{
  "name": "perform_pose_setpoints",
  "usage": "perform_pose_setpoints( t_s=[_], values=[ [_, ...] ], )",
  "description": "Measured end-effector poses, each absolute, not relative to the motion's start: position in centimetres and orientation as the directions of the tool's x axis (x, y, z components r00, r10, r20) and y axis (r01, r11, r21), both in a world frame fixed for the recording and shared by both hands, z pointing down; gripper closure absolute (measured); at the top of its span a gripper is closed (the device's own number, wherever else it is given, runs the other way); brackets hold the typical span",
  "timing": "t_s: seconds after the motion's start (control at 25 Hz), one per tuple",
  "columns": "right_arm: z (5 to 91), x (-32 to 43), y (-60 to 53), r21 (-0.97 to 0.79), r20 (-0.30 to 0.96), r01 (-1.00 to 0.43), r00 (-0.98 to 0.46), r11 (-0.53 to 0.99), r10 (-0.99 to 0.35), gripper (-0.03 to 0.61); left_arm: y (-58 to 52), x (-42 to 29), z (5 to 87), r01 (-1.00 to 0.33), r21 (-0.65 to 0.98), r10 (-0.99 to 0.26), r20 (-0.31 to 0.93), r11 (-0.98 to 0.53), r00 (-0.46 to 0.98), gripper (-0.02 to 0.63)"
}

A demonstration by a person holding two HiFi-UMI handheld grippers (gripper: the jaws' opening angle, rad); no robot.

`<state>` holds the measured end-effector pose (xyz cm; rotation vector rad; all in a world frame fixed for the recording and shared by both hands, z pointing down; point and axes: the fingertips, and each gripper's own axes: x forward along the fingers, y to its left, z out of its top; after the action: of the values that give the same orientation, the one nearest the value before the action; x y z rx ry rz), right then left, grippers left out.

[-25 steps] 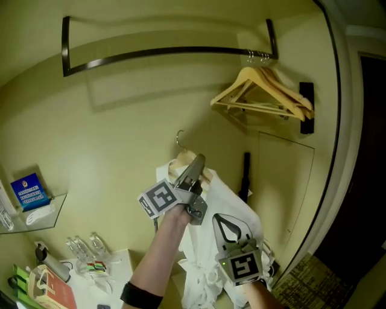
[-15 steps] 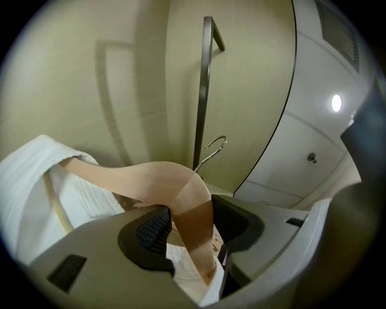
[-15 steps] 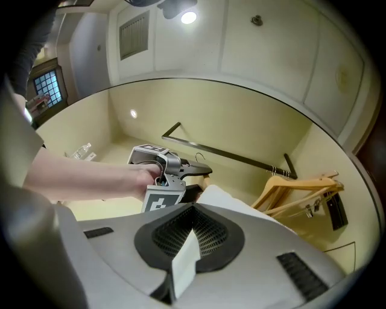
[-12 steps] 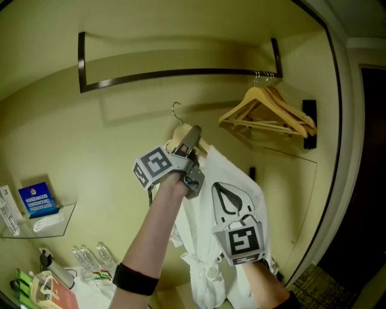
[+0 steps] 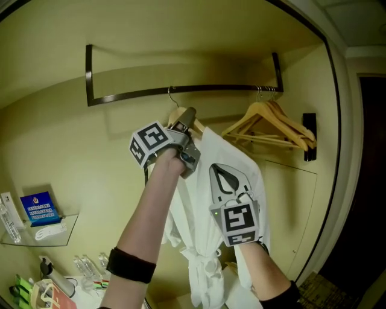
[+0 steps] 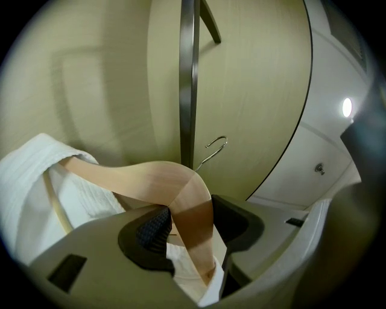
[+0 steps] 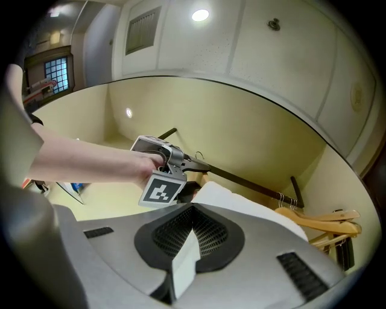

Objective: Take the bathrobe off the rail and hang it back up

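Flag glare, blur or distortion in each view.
Head view: fisheye bows the rail, with a soft shadow under it. Left gripper view: black vignette, ceiling light blown out, hanger shaded at its lower arm. Right gripper view: lamp blown out, bathrobe soft near the lens.

No legible txt anywhere. Blue box [image 5: 40,207] on glass shelf [image 5: 66,226] has white print lines, too small/blurred to read. Red-and-cream carton [image 5: 57,297] at btm left: print likewise illegible.
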<state>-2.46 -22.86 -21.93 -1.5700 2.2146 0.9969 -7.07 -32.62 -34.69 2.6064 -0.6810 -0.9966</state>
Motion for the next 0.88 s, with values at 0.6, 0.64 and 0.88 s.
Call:
perform_pose_setpoints(
  t_s=[0.6, 0.64, 0.88],
  values=[
    [-22.8, -4.2, -24.9, 0.416, -0.523, -0.889, -0.406, 0.191, -0.75, 0.561, -36.1, -8.9, -36.6, -0.339, 0.464, -0.567, -0.556, -0.818, 0.608, 0.411],
    [-22.5, -4.3, -25.0, 0.418, -0.519, -0.888, -0.407, 0.192, -0.751, 0.561, -36.3, -9.0, -36.3, -0.339, 0.469, -0.571, -0.554, -0.815, 0.605, 0.411],
    [-21.6, -4.2, -25.2, 0.415, -0.509, -0.886, -0.413, 0.206, -0.755, 0.561, -36.5, -9.5, -35.7, -0.34, 0.469, -0.574, -0.574, -0.815, 0.583, 0.41]
  ],
)
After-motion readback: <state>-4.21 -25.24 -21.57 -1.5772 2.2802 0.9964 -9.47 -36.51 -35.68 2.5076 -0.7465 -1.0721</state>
